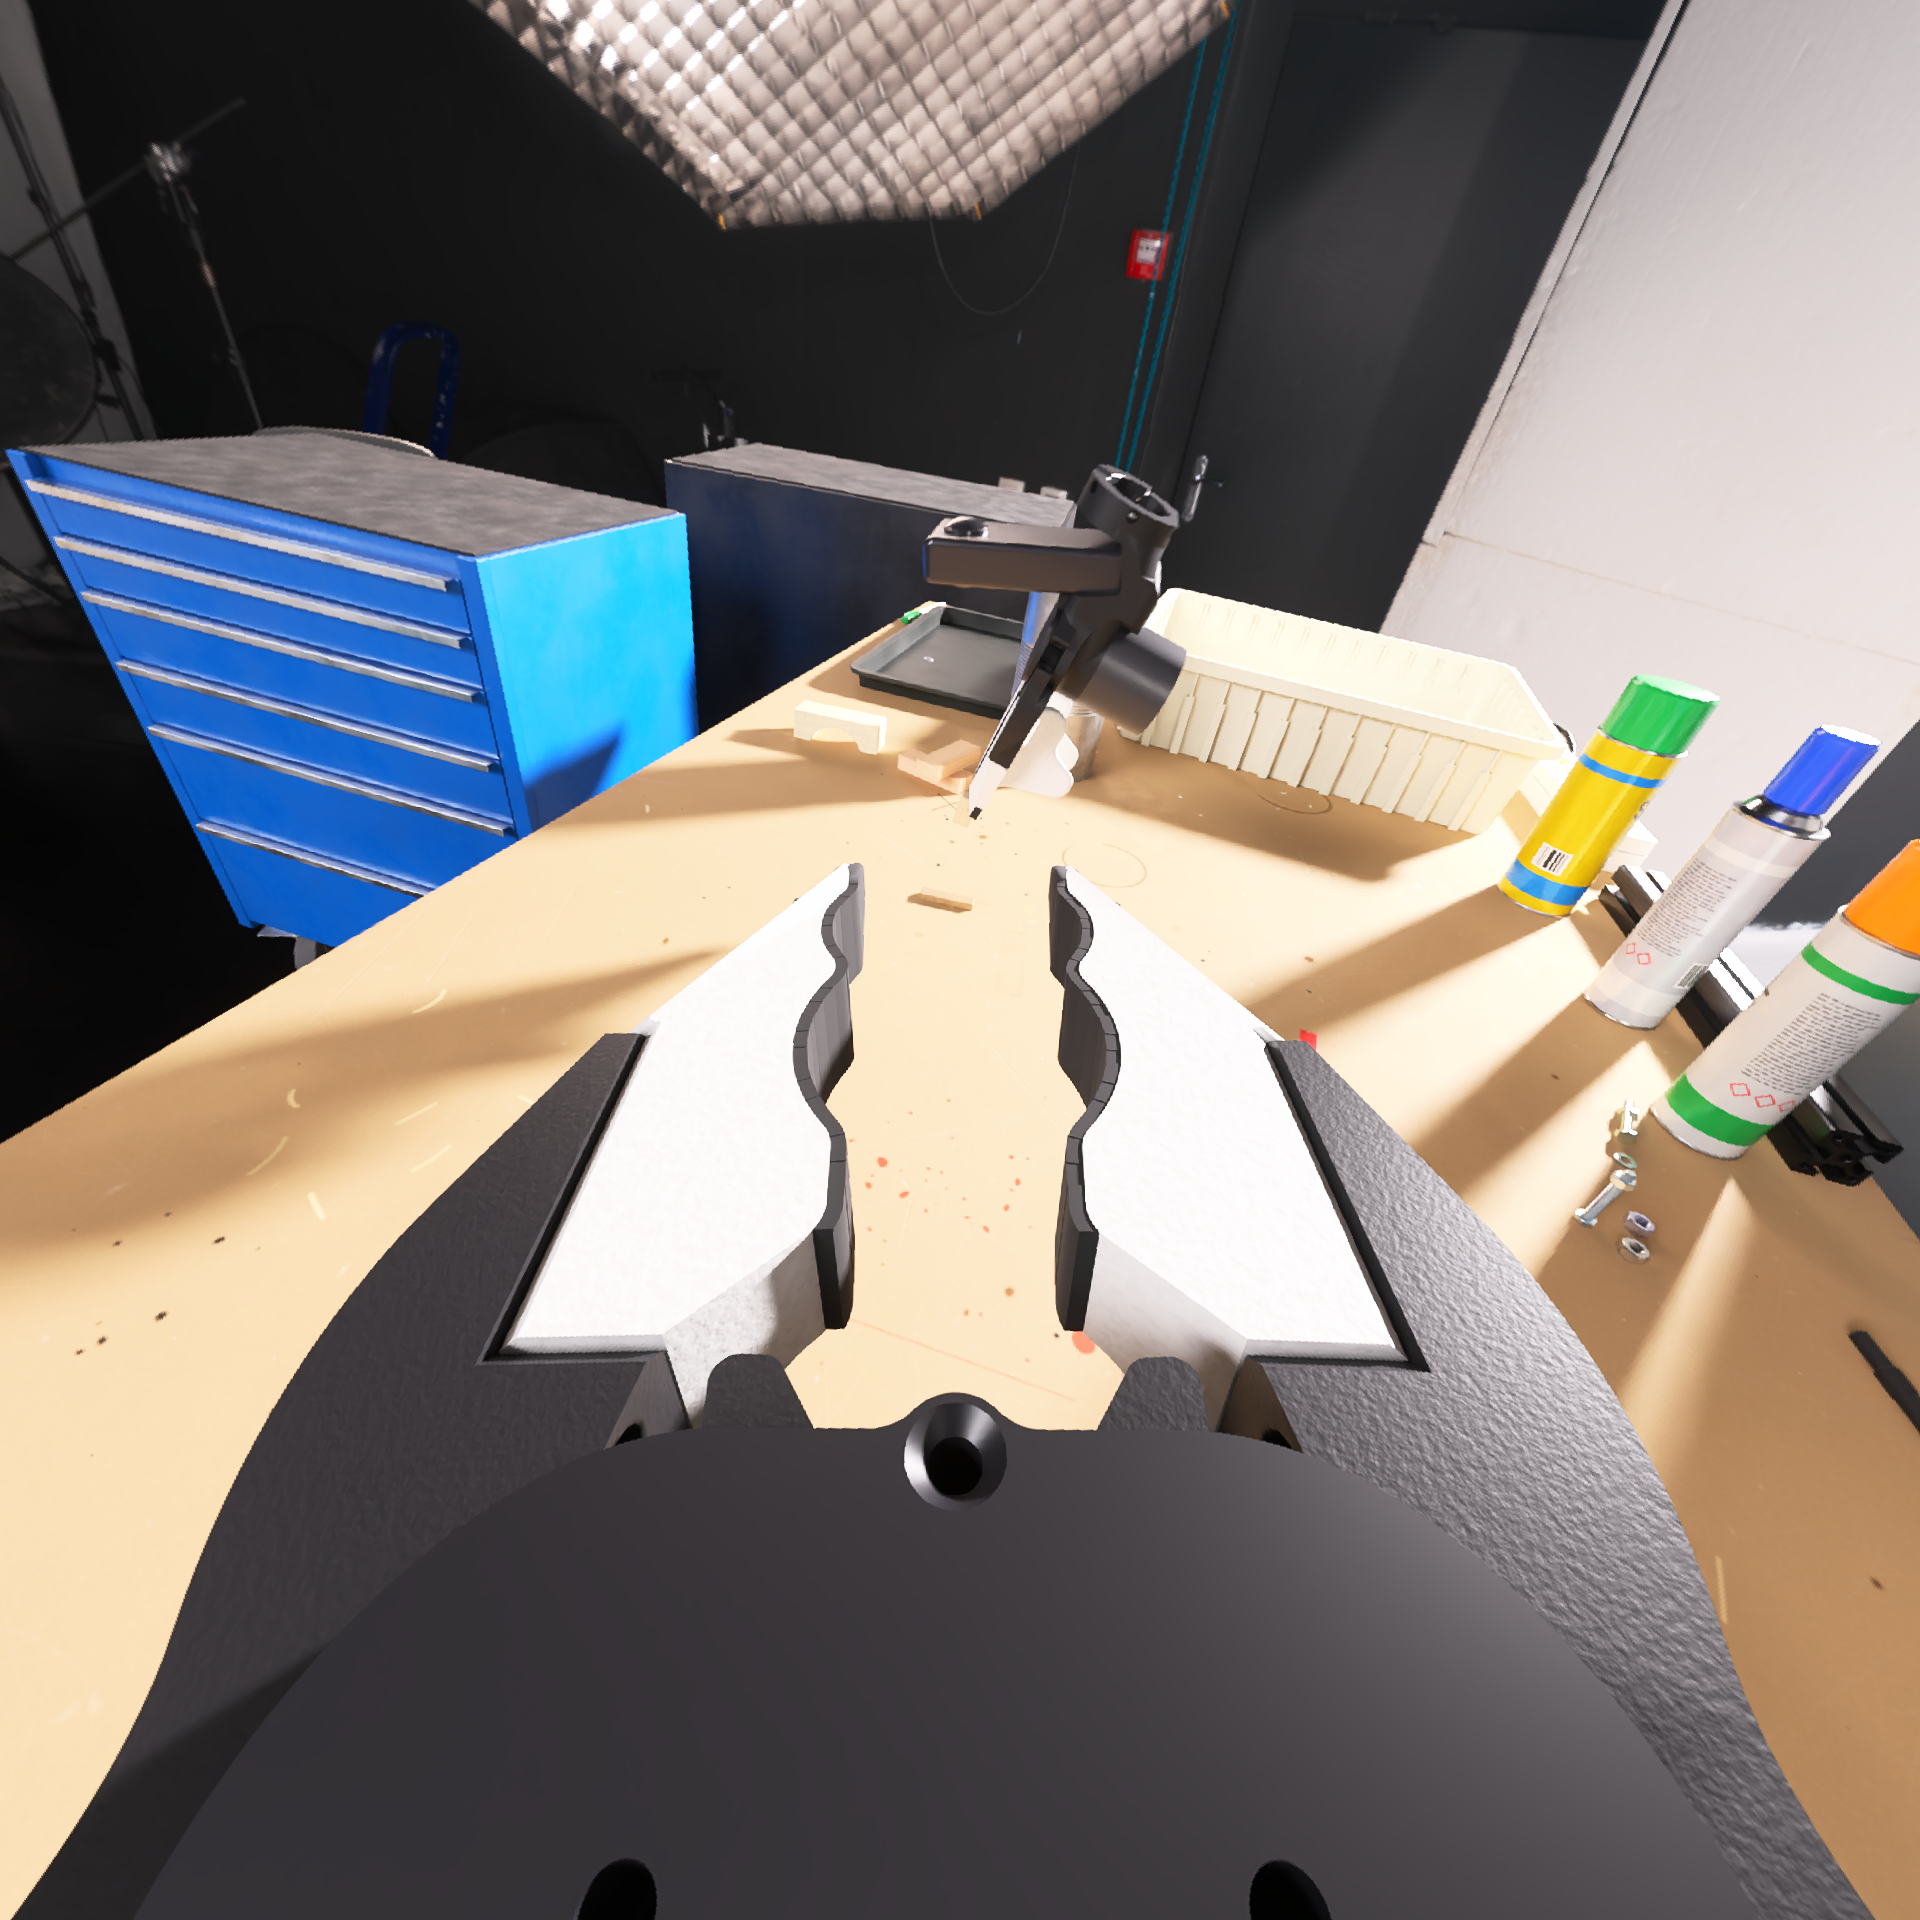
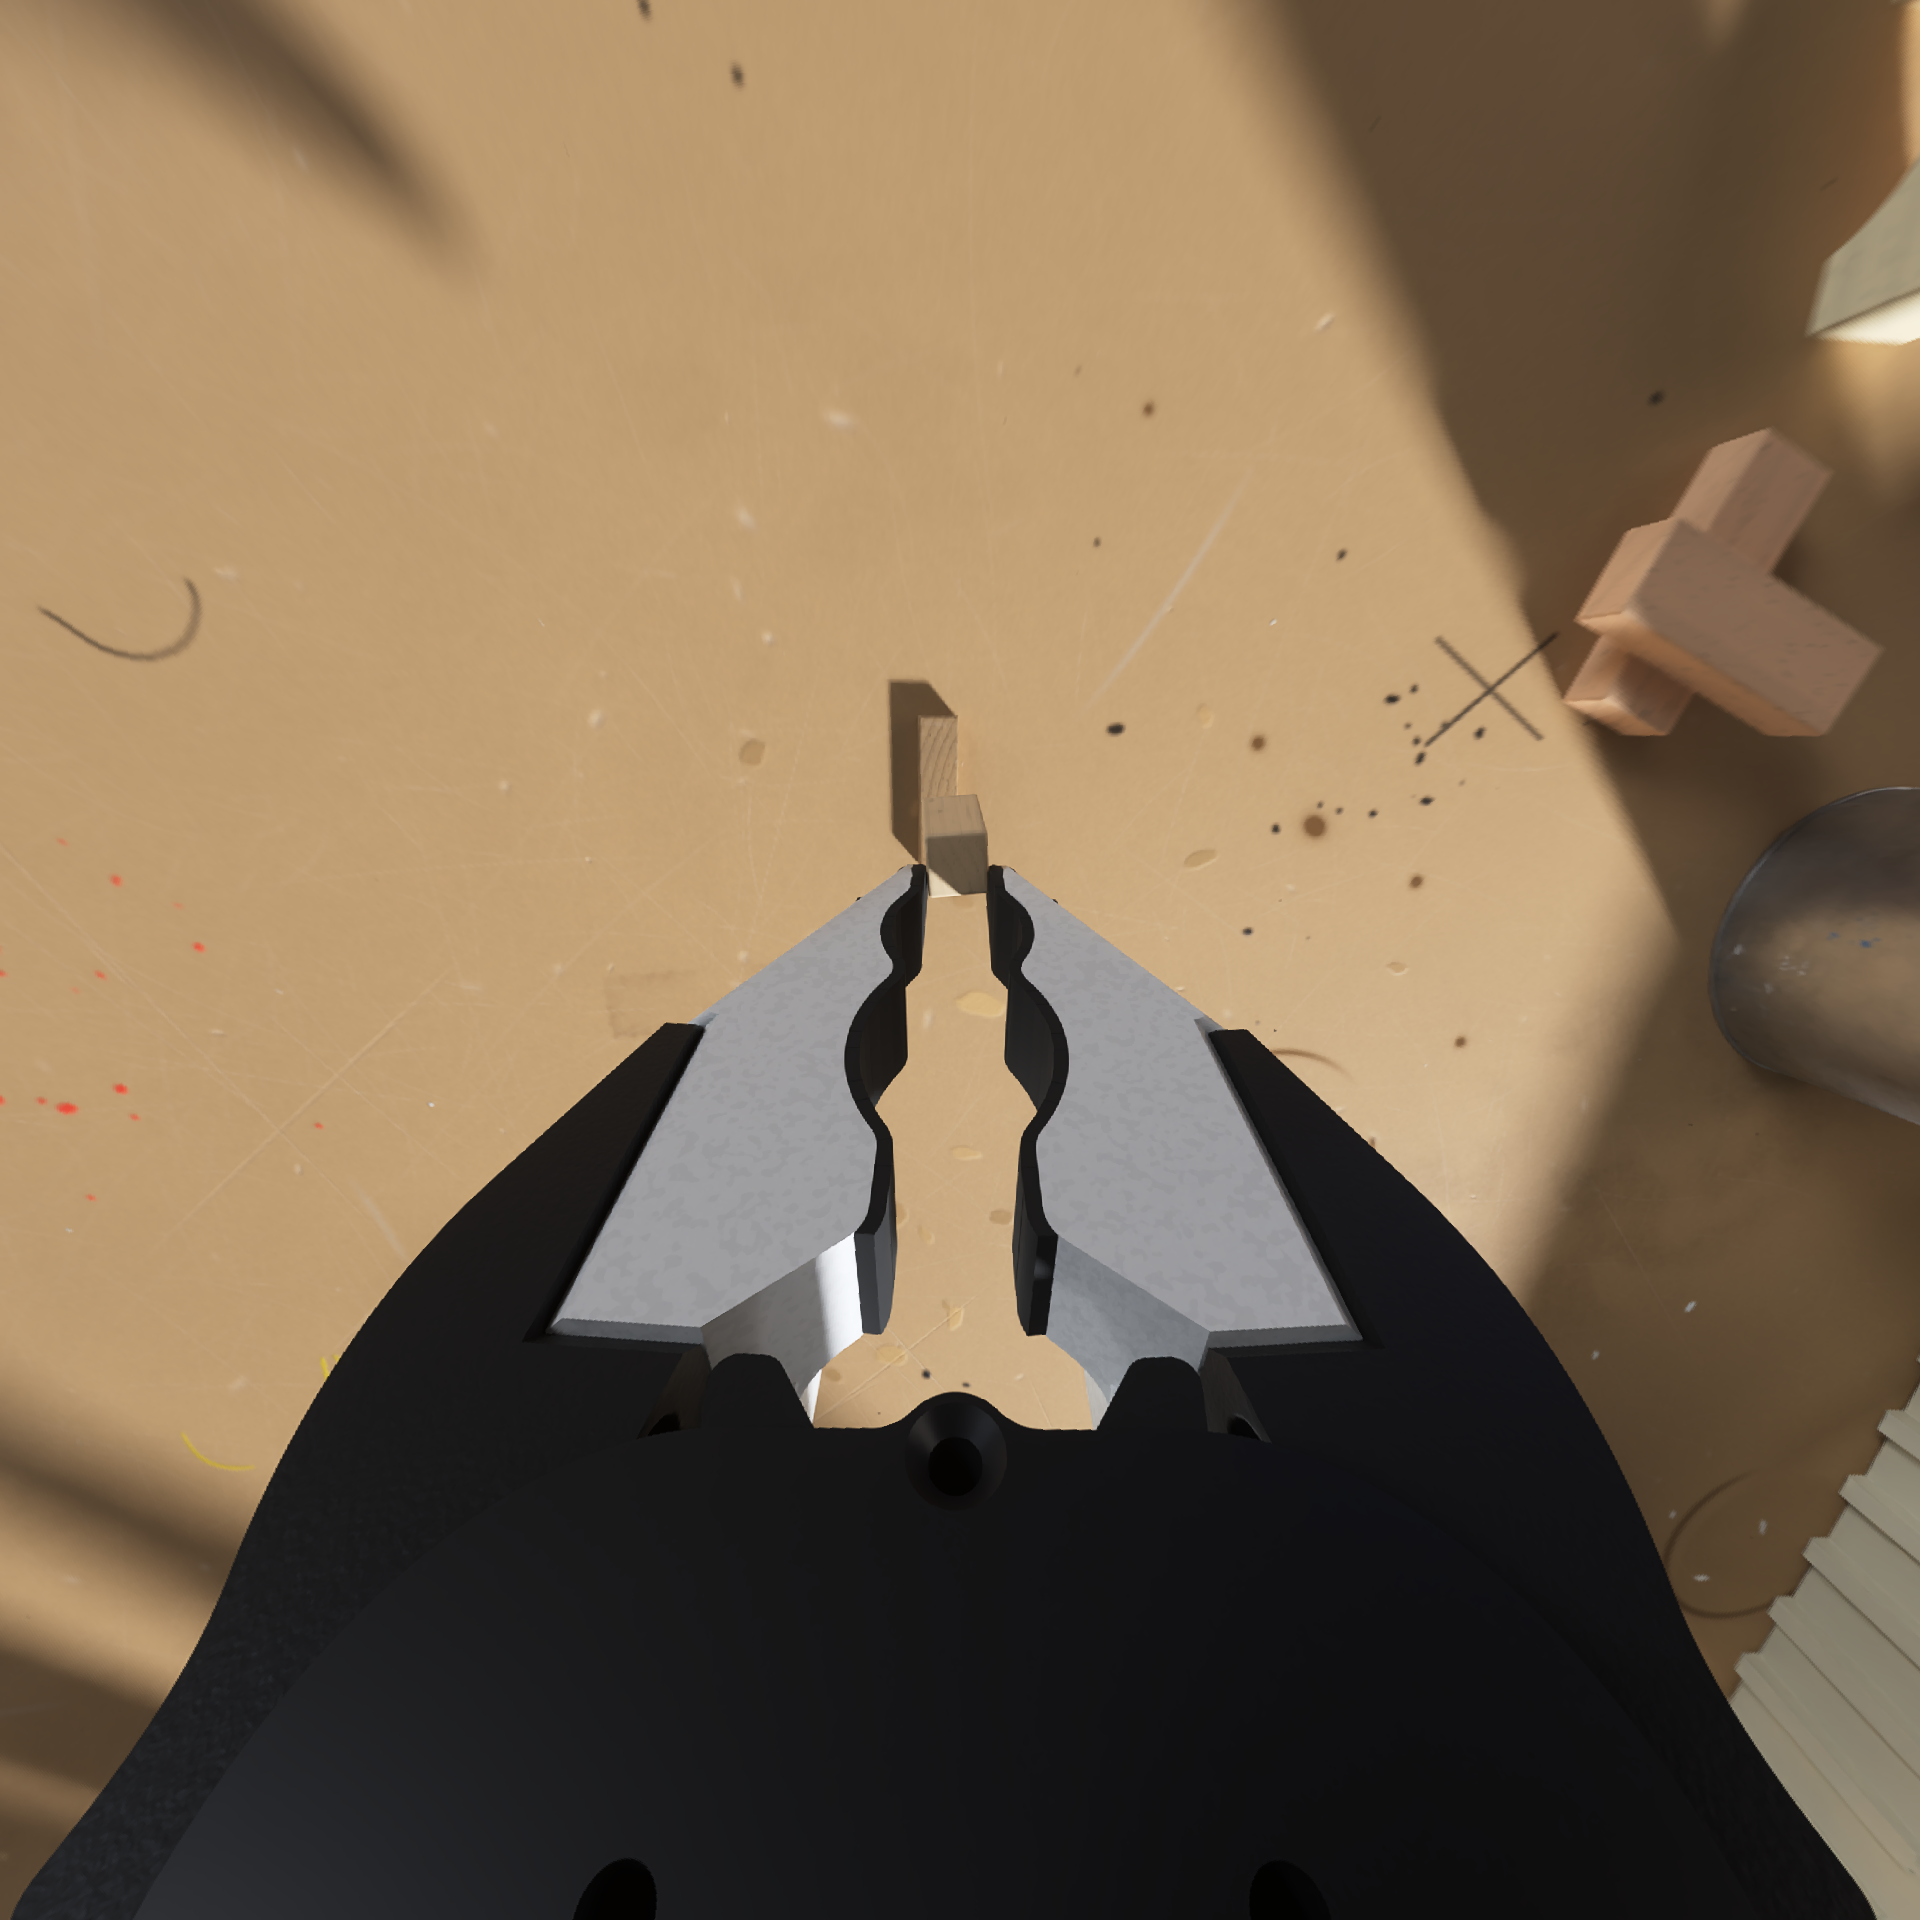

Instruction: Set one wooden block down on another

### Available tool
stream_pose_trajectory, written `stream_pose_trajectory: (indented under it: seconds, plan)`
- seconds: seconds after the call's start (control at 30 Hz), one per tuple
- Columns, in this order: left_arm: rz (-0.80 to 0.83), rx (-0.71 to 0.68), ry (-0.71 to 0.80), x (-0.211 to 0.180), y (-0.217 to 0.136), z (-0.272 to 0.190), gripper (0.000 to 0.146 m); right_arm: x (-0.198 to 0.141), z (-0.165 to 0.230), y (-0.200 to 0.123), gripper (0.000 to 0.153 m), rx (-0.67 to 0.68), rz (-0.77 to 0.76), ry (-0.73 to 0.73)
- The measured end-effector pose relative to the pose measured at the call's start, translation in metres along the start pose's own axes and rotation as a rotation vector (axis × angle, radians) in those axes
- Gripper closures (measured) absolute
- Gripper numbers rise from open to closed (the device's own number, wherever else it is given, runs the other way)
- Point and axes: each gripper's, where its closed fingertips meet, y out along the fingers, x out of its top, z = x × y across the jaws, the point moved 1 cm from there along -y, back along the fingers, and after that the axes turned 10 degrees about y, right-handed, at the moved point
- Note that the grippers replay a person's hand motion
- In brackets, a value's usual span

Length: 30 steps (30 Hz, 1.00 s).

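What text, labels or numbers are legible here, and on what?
Yellow spray can: barcode label, print too small to read.
Blue-capped spray can: fine print, too small.
Orange-capped spray can: fine print, too small.
Red wall box: blurred.
Wooden block at right gripper: no markings.

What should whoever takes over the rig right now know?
Left gripper: open, empty, above the table.
Right gripper: nearly shut, pointing down at the table, tips apparently pinching a small wooden block.
A longer wooden block lies just beyond it; whether the two touch is unclear.
Done: small block seems grasped.
Left: set it on the longer block, release, back off.
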Motion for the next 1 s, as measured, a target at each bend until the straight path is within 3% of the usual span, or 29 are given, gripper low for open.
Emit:
stream_pose_trajectory:
  seconds: [0.33, 0.53, 0.67, 0.8, 0.87, 1.0]
  plan:
    - [0.032, -0.003, -0.004, -0.003, 0.0, 0.001, 0.112, -0.012, 0.001, 0.06, 0.142, -0.037, 0.202, 0.001]
    - [0.045, 0.015, 0.011, 0.001, -0.011, 0.006, 0.113, -0.012, 0.003, 0.055, 0.134, -0.071, 0.216, -0.05]
    - [0.136, 0.146, 0.089, 0.007, -0.046, 0.026, 0.112, 0.011, 0.014, 0.009, 0.124, -0.083, 0.022, -0.067]
    - [0.449, 0.523, 0.191, -0.009, -0.128, 0.07, 0.113, 0.047, 0.05, -0.061, 0.122, -0.021, -0.342, -0.155]
    - [0.613, 0.651, 0.17, -0.026, -0.173, 0.081, 0.115, 0.06, 0.073, -0.09, 0.121, 0.03, -0.508, -0.215]
    - [0.701, 0.636, 0.057, -0.047, -0.213, 0.082, 0.116, 0.071, 0.102, -0.118, 0.119, 0.085, -0.659, -0.295]
